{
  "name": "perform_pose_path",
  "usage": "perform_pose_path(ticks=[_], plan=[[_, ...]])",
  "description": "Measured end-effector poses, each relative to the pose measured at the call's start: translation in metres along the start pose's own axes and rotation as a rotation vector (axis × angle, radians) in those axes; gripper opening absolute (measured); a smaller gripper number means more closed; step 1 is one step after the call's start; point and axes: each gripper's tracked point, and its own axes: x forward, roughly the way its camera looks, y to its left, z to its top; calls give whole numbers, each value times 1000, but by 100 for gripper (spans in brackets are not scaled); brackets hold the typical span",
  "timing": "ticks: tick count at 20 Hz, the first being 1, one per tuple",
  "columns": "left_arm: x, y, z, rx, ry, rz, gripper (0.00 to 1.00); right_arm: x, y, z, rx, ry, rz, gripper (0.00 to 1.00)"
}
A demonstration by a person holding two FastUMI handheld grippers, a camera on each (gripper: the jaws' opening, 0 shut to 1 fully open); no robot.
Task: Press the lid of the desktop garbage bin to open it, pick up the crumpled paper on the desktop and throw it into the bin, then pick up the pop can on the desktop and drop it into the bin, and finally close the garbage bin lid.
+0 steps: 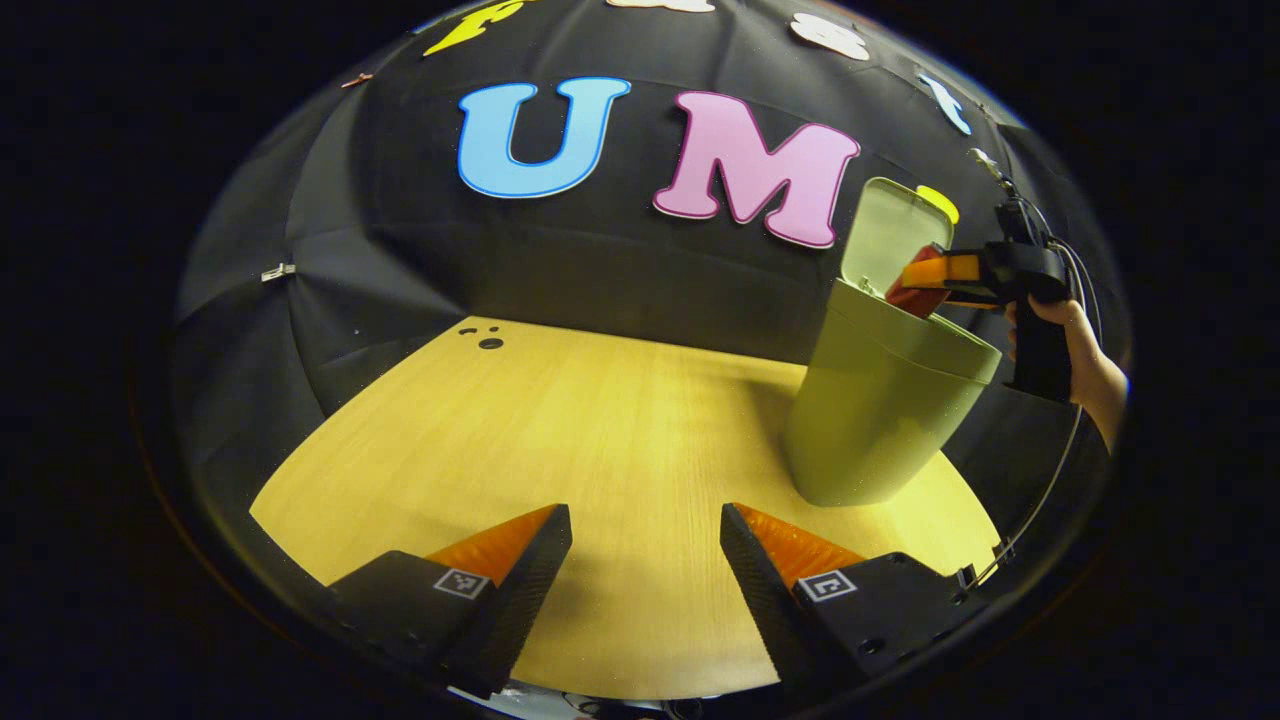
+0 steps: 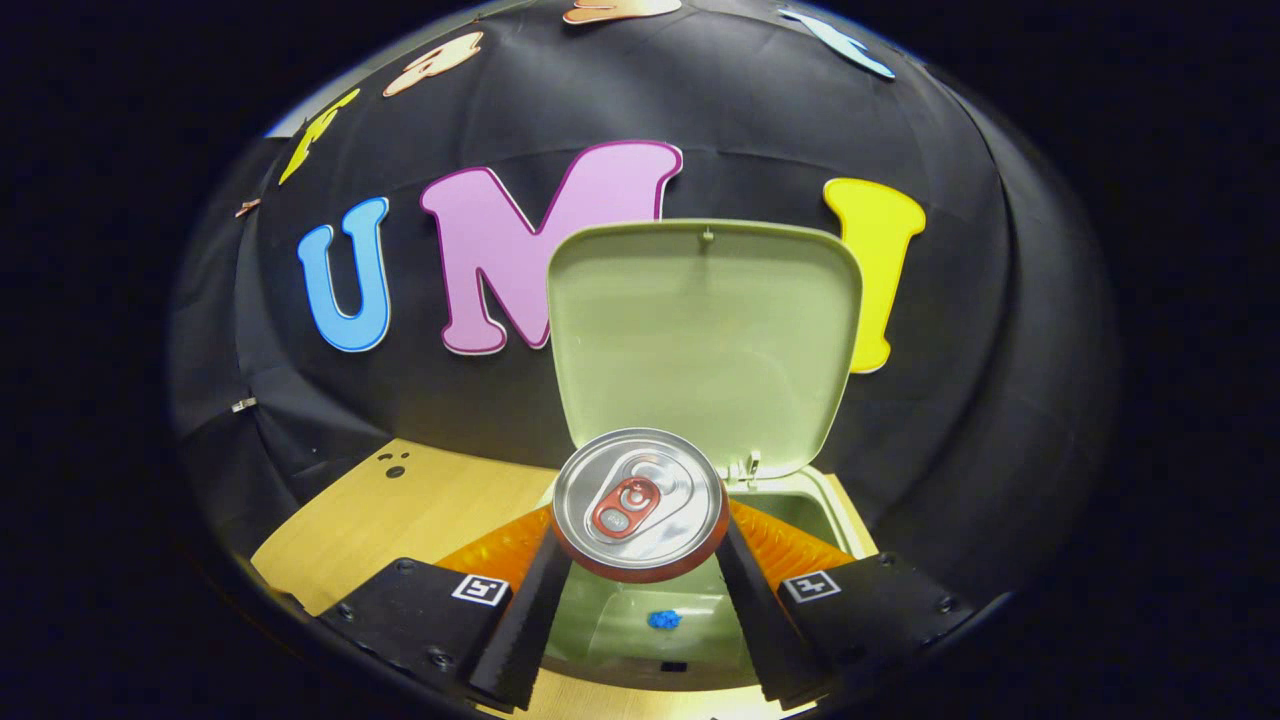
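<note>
**Pop can held over the open bin**

In the right gripper view, the right gripper (image 2: 640,590) occupies the bottom centre of the frame. Its jaws pinch a pop can (image 2: 640,505), one finger on each side of the can body. The can's silver top with its pull tab faces the camera. Directly behind and above the can, the bin lid (image 2: 705,335) stands raised and roughly upright. Below the can, the open interior of the desktop garbage bin (image 2: 620,625) is visible, with a small blue item (image 2: 664,620) lying inside; it is too small to identify.

In the left gripper view, the left gripper (image 1: 645,570) sits at the bottom centre, jaws spread apart with nothing between them, above the wooden desktop (image 1: 560,420). The bin stands at the right of the frame on the desktop. A person's hand (image 1: 1075,345) at the far right holds the other gripper at the bin's opening.
</note>
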Motion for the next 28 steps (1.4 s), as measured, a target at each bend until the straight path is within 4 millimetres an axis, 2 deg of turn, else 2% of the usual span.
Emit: perform_pose_path(ticks=[3,5,10,12,18,21,24,28], plan=[[-1,-6,-4,21,3,11,96,6,0,-13,-26,21,6,84],[-3,-4,-4,12,2,27,96,9,0,-12,-44,15,9,87],[-7,11,-7,-26,9,76,96,4,1,12,-46,-56,22,96],[-9,18,-8,-35,16,94,96,-2,-3,33,-46,-106,22,96],[-5,24,-11,-49,32,101,96,-36,-10,125,-86,-295,15,96],[-3,23,-14,-41,46,93,96,-44,-11,157,-86,-332,9,96],[-4,25,-13,-30,38,95,96,-40,-20,187,-75,-369,-29,96],[-6,36,-21,-42,49,110,96,-20,-31,211,-55,-386,-89,96]])
